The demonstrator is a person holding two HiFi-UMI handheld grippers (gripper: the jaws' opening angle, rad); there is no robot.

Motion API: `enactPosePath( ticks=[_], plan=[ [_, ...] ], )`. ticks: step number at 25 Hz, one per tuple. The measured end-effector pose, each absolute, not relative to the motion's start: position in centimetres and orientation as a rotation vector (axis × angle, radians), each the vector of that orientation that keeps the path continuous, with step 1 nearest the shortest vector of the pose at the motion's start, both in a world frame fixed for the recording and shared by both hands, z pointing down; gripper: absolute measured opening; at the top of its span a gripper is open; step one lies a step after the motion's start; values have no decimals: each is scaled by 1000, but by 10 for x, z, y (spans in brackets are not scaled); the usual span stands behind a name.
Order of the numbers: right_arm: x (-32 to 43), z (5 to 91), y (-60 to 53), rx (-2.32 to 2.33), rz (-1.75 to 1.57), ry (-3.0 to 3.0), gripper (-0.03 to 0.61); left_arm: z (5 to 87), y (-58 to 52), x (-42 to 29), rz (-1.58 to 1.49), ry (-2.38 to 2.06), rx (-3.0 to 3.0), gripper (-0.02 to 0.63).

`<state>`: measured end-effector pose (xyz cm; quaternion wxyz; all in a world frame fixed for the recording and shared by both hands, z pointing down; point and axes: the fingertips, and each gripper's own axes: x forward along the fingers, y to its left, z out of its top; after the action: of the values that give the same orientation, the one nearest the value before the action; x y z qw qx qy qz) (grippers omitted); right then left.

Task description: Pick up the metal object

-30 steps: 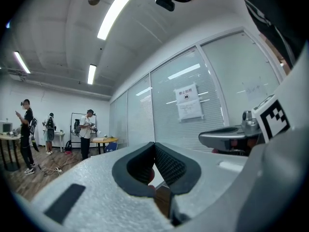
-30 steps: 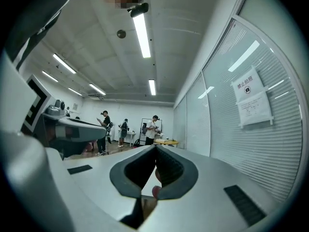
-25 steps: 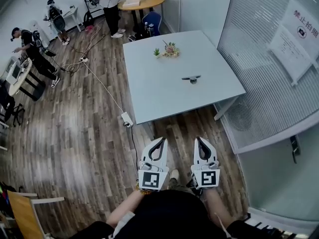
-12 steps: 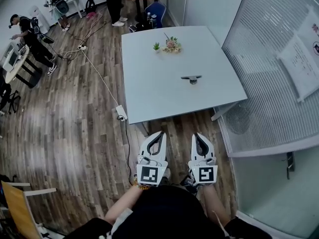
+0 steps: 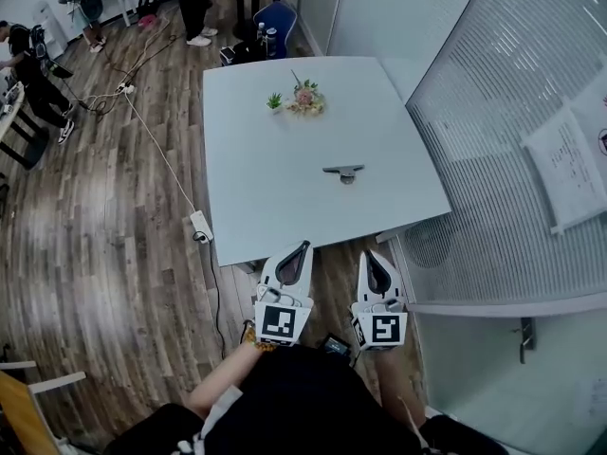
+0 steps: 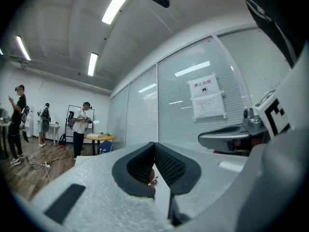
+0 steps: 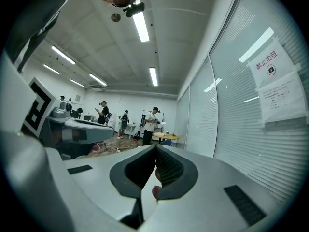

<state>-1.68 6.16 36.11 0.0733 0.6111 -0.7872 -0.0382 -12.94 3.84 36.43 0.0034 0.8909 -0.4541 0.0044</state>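
Observation:
The metal object (image 5: 343, 171), a small grey piece with a flat bar on a short stem, lies on the pale table (image 5: 256, 178), right of its middle. Both grippers are held level above the wooden floor, just short of the table's near edge and well apart from the object. In the head view my left gripper (image 5: 305, 245) has its tips together and nothing in them. My right gripper (image 5: 368, 253) is likewise shut and empty. In the left gripper view the left gripper (image 6: 154, 144) shows its dark pads meeting at the tip. The right gripper (image 7: 155, 147) looks the same in its own view.
A small bunch of flowers and a tiny plant (image 5: 302, 98) stand at the table's far side. A glass partition with blinds (image 5: 512, 131) runs along the right. A power strip (image 5: 200, 226) and cable lie on the floor at the left. Several people stand at the back.
Both grippers have travelled forward together toward the table. Its near edge now lies right in front of their tips, and the table looks larger and closer. Neither gripper has opened.

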Motion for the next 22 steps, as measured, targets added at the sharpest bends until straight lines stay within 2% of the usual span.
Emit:
enactPosePath(
  ticks=[8,12,22],
  plan=[
    [-24,355,-25,1793,-127,-2345,0,362,-49,-144,-23,-1435,2778,2],
    [-22,361,-56,1782,-128,-2352,0,373,-82,-149,51,-1464,2822,2],
    [46,393,-147,1643,-67,-2385,0,388,-132,-122,180,-1627,2639,2]
  ],
)
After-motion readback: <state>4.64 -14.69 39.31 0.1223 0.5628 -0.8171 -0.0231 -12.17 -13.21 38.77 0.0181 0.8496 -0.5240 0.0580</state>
